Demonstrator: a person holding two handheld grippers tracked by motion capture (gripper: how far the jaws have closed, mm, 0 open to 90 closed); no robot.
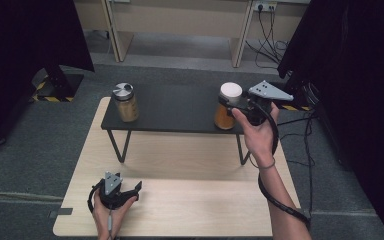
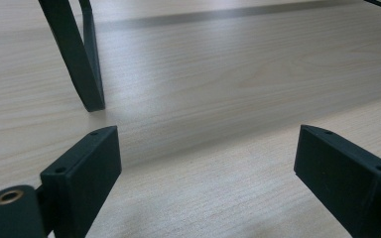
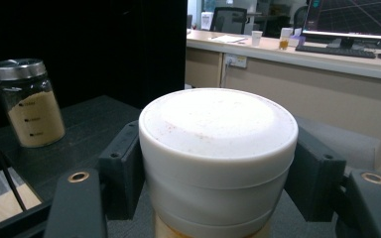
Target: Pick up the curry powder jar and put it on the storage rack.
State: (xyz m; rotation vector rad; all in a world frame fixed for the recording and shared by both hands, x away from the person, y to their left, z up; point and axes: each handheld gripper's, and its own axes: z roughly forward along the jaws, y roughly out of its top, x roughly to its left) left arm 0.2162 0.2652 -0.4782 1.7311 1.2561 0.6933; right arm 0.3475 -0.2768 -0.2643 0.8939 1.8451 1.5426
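Progress looks early: the right gripper has a grip on its jar, but the jar seems not to have left the shelf, so any lifting, carrying or opening is yet to come, as far as I can judge.

Nearest the person, at about seven o'clock on the pale wooden table point(image 1: 190, 200), the left gripper point(image 1: 132, 190) rests low over the wood in the person's left hand point(image 1: 111, 212). In the left gripper view its two black jaws stand wide apart with nothing between them but bare tabletop, and one black metal leg point(image 2: 82, 59) of the shelf rises beyond.

Farther off stands the low black shelf point(image 1: 172, 110) on thin legs. At its two o'clock end, the right gripper point(image 1: 226, 102) is clamped on the white plastic lid point(image 3: 218, 134) of the orange-filled jar with the white lid point(image 1: 227, 107). In the right gripper view both black pads press against the sides of that lid, one on each side. The person's right hand point(image 1: 257, 132) holds the gripper roughly level at the jar's top. The jar appears to sit on the shelf surface, though its base is not clear enough to be sure.

At the shelf's ten o'clock end, well apart, the glass jar of tan powder with a silver metal lid point(image 1: 125, 102) stands upright and untouched.
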